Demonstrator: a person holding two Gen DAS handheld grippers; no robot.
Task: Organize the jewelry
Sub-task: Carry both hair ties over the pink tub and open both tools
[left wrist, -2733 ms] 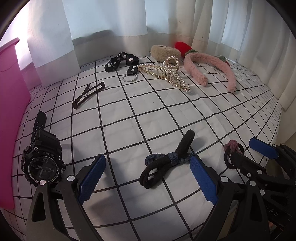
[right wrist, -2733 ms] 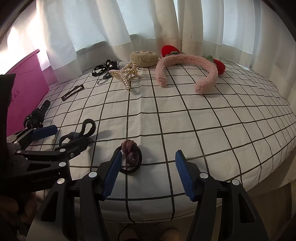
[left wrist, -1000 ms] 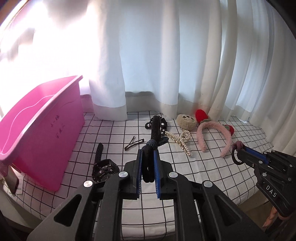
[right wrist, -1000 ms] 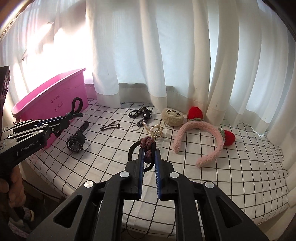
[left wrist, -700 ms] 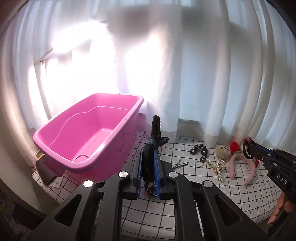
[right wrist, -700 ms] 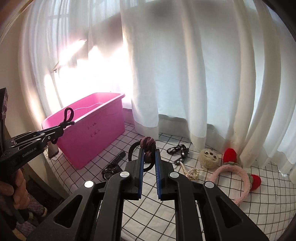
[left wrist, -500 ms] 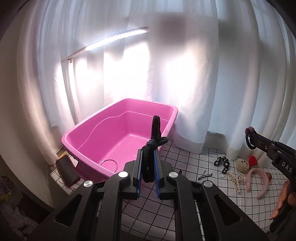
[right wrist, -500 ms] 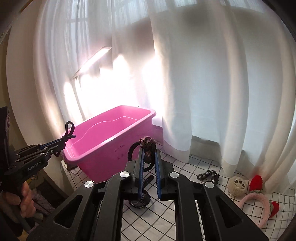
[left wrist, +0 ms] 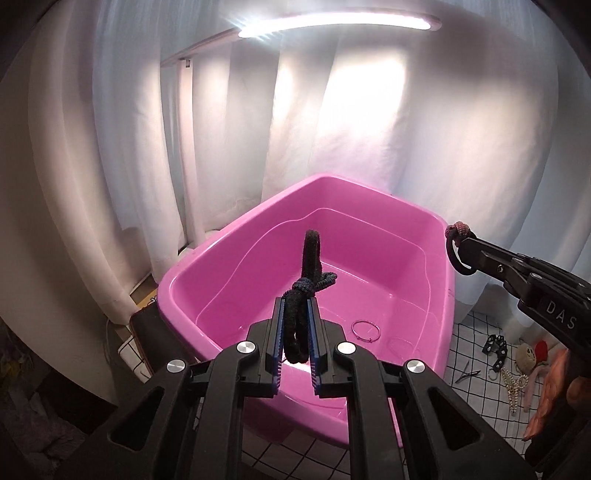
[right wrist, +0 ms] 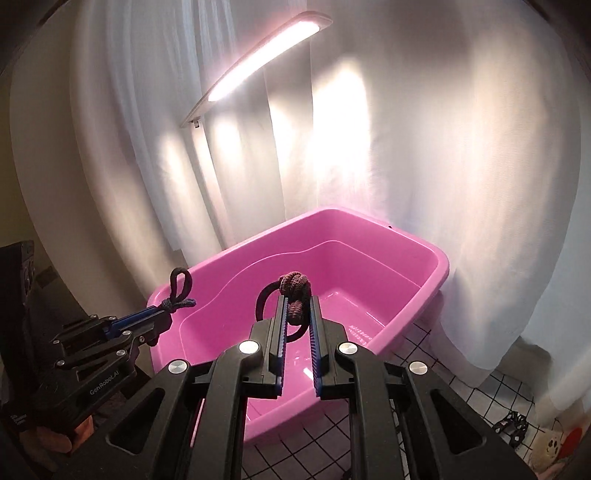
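My left gripper (left wrist: 294, 306) is shut on a black and navy knotted hair tie (left wrist: 309, 271) and holds it above the near side of the pink bin (left wrist: 439, 229). My right gripper (right wrist: 296, 301) is shut on a mauve knotted hair tie (right wrist: 294, 286) with a black loop, above the pink bin (right wrist: 441, 269). The right gripper also shows in the left wrist view (left wrist: 466, 245) over the bin's right rim. The left gripper shows in the right wrist view (right wrist: 168, 315) at the bin's left rim. A thin ring bracelet (left wrist: 365, 328) lies on the bin's floor.
White curtains hang behind the bin, with a lit bar lamp (left wrist: 332, 26) above. On the checked cloth at right lie a black bow clip (left wrist: 495, 345), a hair pin (left wrist: 466, 376), a pearl claw clip (left wrist: 515, 386) and plush headbands (left wrist: 535, 363).
Both grippers closed on their hair ties, lifted them off the checked cloth and carried them left. They now hang over the pink bin, which fills the middle of both views.
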